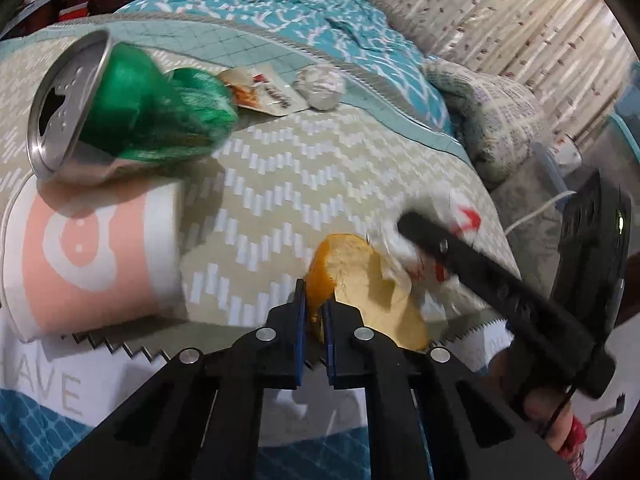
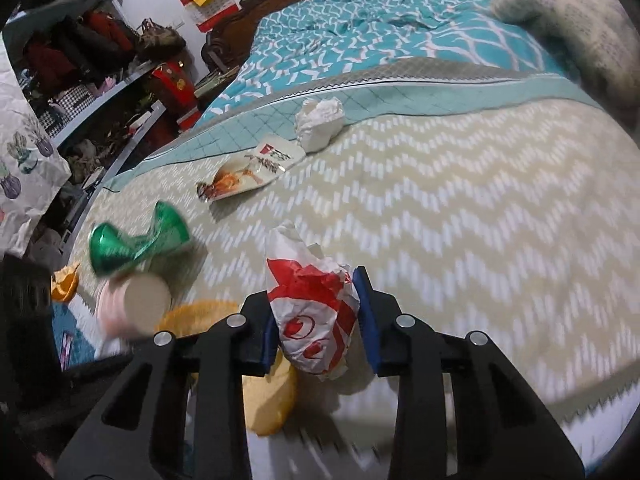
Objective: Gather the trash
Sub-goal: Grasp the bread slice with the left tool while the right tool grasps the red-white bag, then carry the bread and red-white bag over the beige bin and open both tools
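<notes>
My left gripper (image 1: 315,312) is shut on the edge of an orange peel (image 1: 360,276) at the bed's near edge. My right gripper (image 2: 316,320) is closed on a crumpled white and red wrapper (image 2: 316,312); the same wrapper (image 1: 432,240) and right gripper arm show in the left wrist view. A crushed green can (image 1: 132,108) (image 2: 136,240) lies beside a pink and white paper cup (image 1: 88,256) (image 2: 132,308). A snack packet (image 1: 264,92) (image 2: 252,168) and a crumpled white tissue (image 1: 320,86) (image 2: 320,122) lie farther back. The peel also shows under the right gripper (image 2: 264,392).
All lies on a beige zigzag mat (image 2: 460,220) over a teal patterned bedspread (image 2: 380,36). A grey blanket (image 1: 492,116) is bunched at the right. Another orange peel piece (image 2: 66,280) lies at the left edge. Cluttered shelves (image 2: 92,80) stand beyond the bed.
</notes>
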### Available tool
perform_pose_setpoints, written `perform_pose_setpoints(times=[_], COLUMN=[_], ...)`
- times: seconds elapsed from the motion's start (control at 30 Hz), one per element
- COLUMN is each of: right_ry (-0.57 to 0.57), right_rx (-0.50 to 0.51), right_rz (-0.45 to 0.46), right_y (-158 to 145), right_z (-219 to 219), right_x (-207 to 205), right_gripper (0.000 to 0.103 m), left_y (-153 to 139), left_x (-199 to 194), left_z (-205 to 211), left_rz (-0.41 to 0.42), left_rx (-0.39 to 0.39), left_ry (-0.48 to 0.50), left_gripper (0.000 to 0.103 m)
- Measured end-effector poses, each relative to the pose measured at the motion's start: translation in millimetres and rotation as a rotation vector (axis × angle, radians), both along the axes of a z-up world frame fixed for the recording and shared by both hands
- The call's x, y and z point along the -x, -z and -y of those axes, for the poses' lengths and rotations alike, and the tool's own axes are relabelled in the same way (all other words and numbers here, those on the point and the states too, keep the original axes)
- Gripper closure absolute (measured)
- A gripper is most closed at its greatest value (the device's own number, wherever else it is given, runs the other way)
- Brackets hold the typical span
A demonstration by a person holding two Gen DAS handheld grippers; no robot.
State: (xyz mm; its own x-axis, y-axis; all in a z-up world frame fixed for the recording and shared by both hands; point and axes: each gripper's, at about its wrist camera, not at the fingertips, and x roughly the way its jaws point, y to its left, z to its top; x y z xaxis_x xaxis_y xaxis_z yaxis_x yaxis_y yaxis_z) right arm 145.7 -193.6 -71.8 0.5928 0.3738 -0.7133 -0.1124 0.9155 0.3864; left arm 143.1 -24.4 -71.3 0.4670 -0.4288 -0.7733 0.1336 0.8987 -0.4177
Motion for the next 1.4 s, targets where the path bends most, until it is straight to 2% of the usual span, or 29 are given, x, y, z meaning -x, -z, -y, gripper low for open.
perform_pose_setpoints(times=[0.17, 0.4, 0.6, 0.77, 0.87, 1.07, 1.2, 1.4], right_ry=[0.064, 0.149, 0.269, 0.354, 0.419, 0.586, 0.717, 0.800], right_rx=[-0.060, -0.062, -0.108, -0.130, -0.140, -0.132, -0.126, -0.093], right_rz=[-0.007, 0.040, 0.093, 0.109, 0.111, 0.162, 0.184, 0.158], right_y=[2, -11, -25, -22, -17, -23, -25, -15], right_z=[35, 83, 140, 186, 220, 296, 356, 414], right_x=[48, 106, 141, 166, 183, 214, 230, 233], right_gripper=[0.067, 0.067, 0.067, 0.067, 0.067, 0.067, 0.067, 0.065], left_y=[-7, -11, -17, -22, -26, -38, -52, -62], left_x=[24, 52, 56, 56, 55, 45, 37, 27], left_z=[20, 60, 84, 118, 153, 227, 293, 398], left_rz=[0.014, -0.017, -0.032, -0.038, -0.036, -0.035, -0.005, 0.013], left_rx=[0.006, 0.050, 0.052, 0.029, 0.009, 0.021, 0.038, 0.053], left_ry=[0.078, 0.200, 0.230, 0.280, 0.334, 0.427, 0.510, 0.621], left_gripper=[0.098, 0.098, 0.098, 0.098, 0.098, 0.098, 0.098, 0.098])
